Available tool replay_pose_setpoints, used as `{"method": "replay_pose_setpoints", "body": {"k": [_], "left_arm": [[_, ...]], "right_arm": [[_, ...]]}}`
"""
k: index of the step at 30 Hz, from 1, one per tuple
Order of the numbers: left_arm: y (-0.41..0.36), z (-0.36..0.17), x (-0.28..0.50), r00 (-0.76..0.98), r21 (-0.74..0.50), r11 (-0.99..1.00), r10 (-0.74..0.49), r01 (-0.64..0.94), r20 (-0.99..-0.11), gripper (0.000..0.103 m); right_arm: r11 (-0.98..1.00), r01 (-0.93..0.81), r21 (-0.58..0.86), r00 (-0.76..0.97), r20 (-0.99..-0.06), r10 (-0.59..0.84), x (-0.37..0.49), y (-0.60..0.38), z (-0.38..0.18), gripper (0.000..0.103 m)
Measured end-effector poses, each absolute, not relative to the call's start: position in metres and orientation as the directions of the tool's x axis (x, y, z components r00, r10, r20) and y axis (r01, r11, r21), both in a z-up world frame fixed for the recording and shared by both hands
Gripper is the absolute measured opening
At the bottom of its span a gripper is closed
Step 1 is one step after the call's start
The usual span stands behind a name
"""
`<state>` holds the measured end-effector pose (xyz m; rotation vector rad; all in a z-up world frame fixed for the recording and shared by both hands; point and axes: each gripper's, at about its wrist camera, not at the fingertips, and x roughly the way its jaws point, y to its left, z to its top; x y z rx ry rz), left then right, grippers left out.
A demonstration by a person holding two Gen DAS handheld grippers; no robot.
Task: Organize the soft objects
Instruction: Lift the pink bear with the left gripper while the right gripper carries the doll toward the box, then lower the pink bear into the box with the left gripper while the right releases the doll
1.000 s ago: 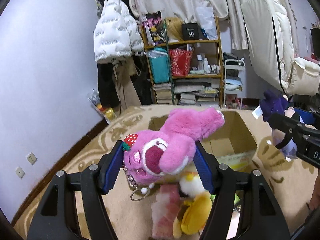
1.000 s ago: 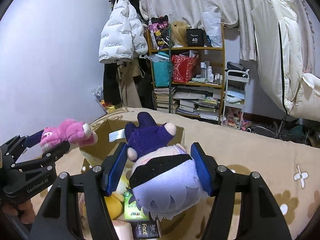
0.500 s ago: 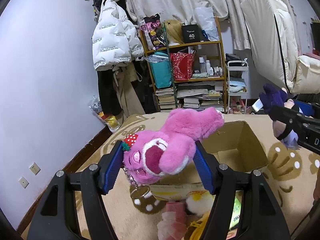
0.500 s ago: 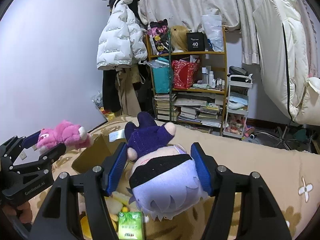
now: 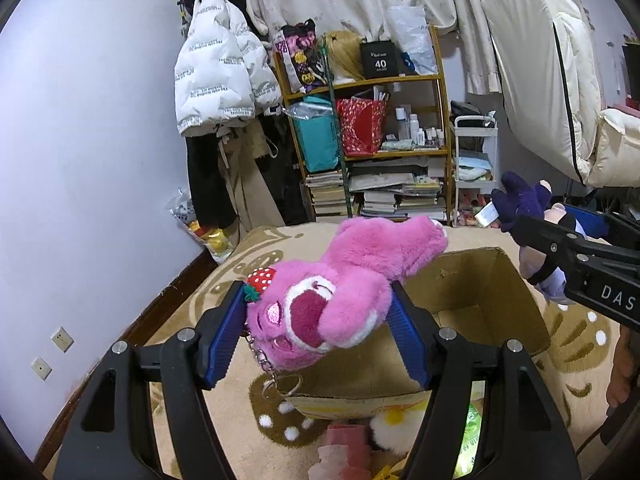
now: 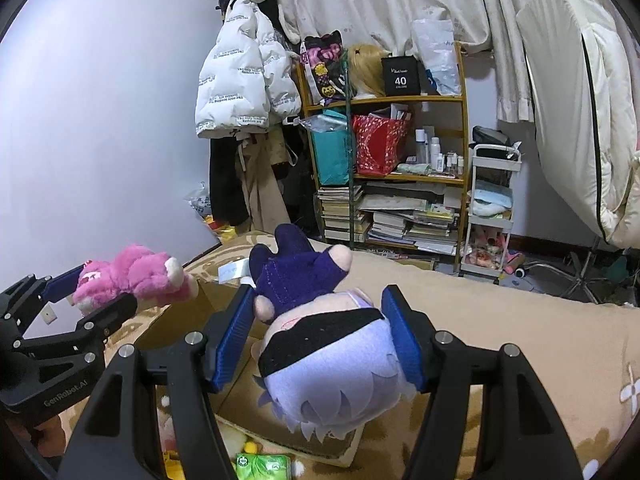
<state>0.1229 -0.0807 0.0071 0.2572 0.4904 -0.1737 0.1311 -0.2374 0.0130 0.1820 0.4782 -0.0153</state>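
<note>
We grip a pink bear (image 5: 320, 304) and purple-haired doll (image 6: 332, 364), jaws clamped, above a cardboard box (image 5: 480, 296) on patterned beige carpet (image 5: 224, 280), cluttered shelf (image 5: 384, 148) behind.

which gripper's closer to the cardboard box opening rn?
Left. The left gripper holds the pink bear over the cardboard box; the right gripper holds the purple-haired doll beside it.

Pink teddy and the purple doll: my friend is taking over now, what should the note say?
Left gripper: shut on the pink teddy, held above the cardboard box.
Right gripper: shut on the purple doll, also lifted by the box.
Done: both toys picked up.
Left: drop them in the box, then collect the yellow plush and other bits on the rug beside it.
</note>
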Motion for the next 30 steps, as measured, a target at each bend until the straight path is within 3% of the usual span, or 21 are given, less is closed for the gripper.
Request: {"method": "replay_pose_setpoints", "body": {"k": [27, 30], "left_arm": [[-0.089, -0.032, 0.154, 0.784, 0.150, 0.952, -0.124, 0.268, -0.609, 0.071], [-0.087, -0.030, 0.152, 0.793, 0.173, 0.951, -0.104, 0.255, -0.600, 0.076]], "right_arm": [[0.964, 0.012, 0.266, 0.819, -0.556, 0.143, 0.147, -0.241, -0.034, 0.075], [0.961, 0.011, 0.277, 0.816, -0.558, 0.151, 0.145, -0.242, -0.036, 0.076]]}}
